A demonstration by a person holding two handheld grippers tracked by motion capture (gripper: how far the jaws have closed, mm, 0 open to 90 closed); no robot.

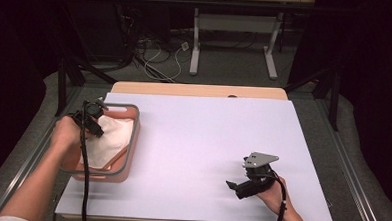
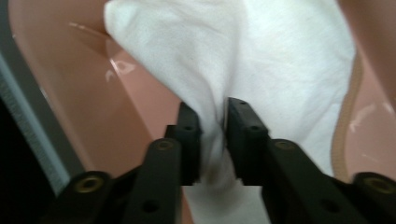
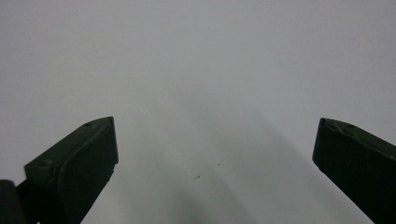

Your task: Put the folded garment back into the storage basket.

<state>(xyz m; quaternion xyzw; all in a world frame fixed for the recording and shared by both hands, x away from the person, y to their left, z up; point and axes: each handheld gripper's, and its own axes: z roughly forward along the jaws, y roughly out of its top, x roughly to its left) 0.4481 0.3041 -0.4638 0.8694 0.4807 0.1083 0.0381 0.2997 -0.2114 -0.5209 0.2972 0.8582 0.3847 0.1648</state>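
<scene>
Beside white cloth (image 1: pixel 114 137) — pink basket (image 1: pixel 130 152) walls, grey handle (image 1: pixel 115 106) overhead.

White cloth (image 1: pixel 112 137): soft, crumpled fabric lying bunched inside the pink basin (image 1: pixel 132 144), a ridge of it raised into a fold (image 2: pixel 215 126). The basin, oblong with a grey rim, sits at the left edge of the desk (image 1: pixel 197 140).

The high view looks forward and down over the whole desk (image 1: pixel 197 140). The left gripper view peers closely into the pink basket (image 2: pixel 93 116) at the desk's left edge, which the high view shares. The right gripper view skims the bare desk surface.
</scene>
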